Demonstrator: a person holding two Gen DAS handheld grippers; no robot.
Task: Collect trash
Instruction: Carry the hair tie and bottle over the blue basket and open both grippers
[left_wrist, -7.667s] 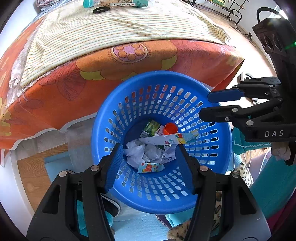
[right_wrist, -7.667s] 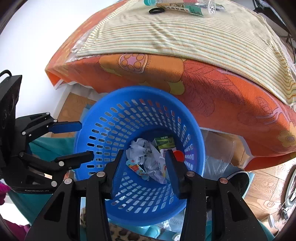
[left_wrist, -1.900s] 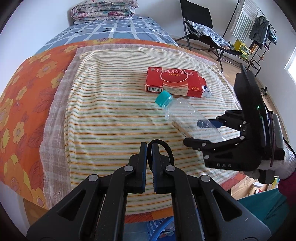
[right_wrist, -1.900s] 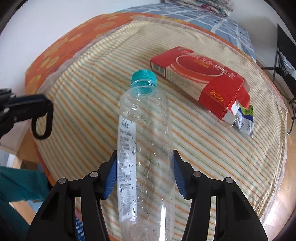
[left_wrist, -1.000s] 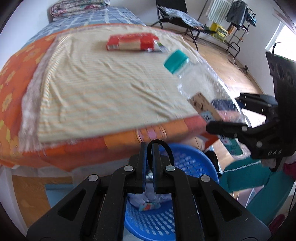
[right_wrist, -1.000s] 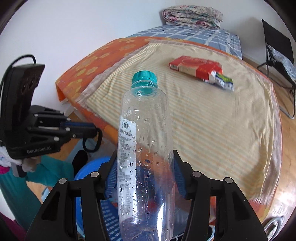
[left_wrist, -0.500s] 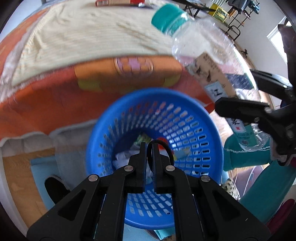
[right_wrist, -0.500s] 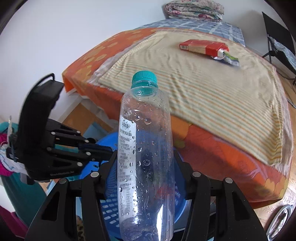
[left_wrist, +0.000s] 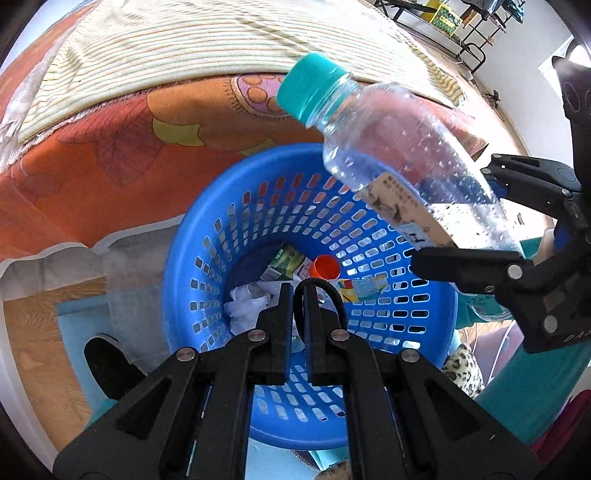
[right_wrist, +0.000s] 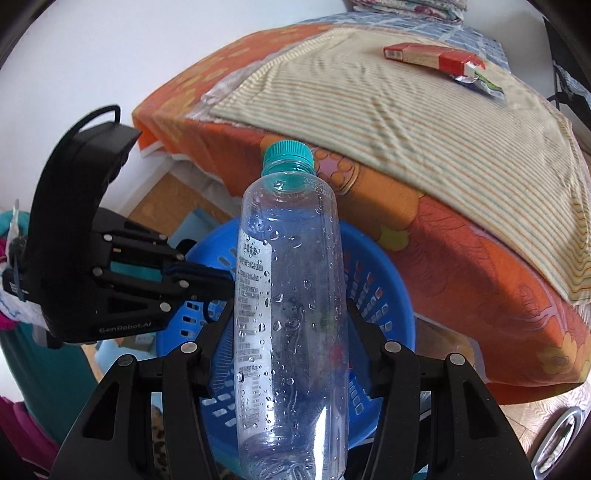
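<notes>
My right gripper is shut on a clear plastic bottle with a teal cap, held over the blue basket. In the left wrist view the bottle slants above the basket's right rim, with the right gripper around it. My left gripper is shut on a black band loop and hangs over the basket's middle. Crumpled paper, a green carton and an orange cap lie inside the basket.
The bed with a striped cloth and an orange flowered sheet stands behind the basket. A red box and a wrapper lie on it. A black shoe sits on the floor left of the basket.
Both grippers left the bed top and came down over the basket, carrying the bottle and the black band. The bottle's cap end has moved in over the basket rim.
</notes>
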